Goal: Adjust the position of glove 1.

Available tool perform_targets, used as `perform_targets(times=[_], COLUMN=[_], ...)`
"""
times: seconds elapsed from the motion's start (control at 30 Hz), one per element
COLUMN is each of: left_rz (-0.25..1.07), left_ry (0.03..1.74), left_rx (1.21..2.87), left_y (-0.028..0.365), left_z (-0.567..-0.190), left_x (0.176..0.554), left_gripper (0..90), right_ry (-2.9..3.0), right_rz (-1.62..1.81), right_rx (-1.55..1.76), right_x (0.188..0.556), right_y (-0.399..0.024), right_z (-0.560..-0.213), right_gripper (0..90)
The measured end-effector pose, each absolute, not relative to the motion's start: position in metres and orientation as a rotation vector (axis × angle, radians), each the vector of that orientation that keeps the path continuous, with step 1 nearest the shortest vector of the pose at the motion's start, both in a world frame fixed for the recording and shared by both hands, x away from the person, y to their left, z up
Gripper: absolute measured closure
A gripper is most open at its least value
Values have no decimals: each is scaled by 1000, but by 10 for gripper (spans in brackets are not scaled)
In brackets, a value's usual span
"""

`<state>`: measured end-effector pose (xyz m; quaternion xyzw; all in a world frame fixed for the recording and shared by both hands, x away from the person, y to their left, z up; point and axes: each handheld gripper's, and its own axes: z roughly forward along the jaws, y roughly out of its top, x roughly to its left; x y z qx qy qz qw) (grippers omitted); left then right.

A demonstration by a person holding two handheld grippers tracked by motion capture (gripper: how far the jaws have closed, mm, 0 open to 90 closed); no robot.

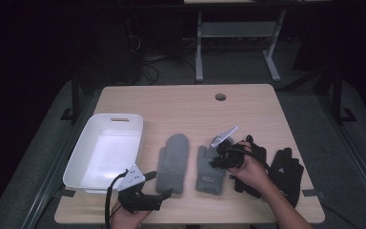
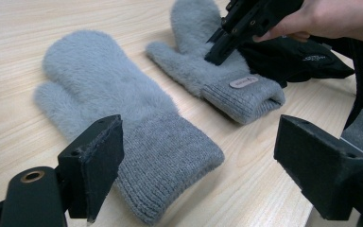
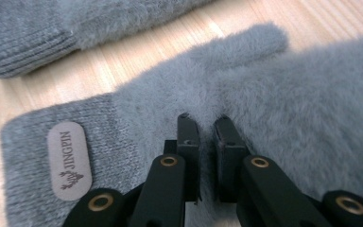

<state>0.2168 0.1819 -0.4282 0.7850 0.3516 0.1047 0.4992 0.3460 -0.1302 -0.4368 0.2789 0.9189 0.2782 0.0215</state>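
Two fluffy grey mittens lie side by side on the wooden table (image 1: pixel 181 102). In the high view the plain mitten (image 1: pixel 173 162) is on the left and the mitten with a tan label (image 1: pixel 209 175) on the right. My right gripper (image 1: pixel 218 160) presses down on the labelled mitten (image 3: pixel 274 94); its jaws (image 3: pixel 207 127) are shut and pinch the fur near the thumb, beside the label (image 3: pixel 70 161). My left gripper (image 1: pixel 160 184) rests open near the front edge. It points at the plain mitten's cuff (image 2: pixel 170 156) with nothing between its pads (image 2: pixel 203 156).
A white empty bin (image 1: pixel 105 152) stands at the table's left. A pair of black gloves (image 1: pixel 286 171) lies at the right, partly under the person's right hand. A cable hole (image 1: pixel 220 97) sits near the far edge, and a desk frame stands behind the table.
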Motion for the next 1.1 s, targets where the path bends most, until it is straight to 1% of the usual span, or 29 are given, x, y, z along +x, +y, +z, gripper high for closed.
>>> perform_targets(times=[0.27,0.4,0.53,0.67,0.8,1.1], left_rz=[257,259,264,288,312,318], left_ry=[850,851,852,856,861,886], left_rx=[1893,1883,1872,1847,1830,1809], left_y=[183,184,185,189,194,197], left_z=[-427,-426,-423,-420,-416,-415], left_x=[216,215,213,209,206,208], left_gripper=[165,165,165,165,165,165], right_ry=[2824,2792,2768,2760,2772,2840], right_rz=[886,937,976,1013,1033,1013], right_rx=[919,947,928,905,857,787], right_x=[341,336,331,328,330,345], right_y=[-138,-141,-134,-118,-91,-39], right_z=[-422,-406,-386,-368,-355,-357], right_gripper=[845,845,844,843,843,842])
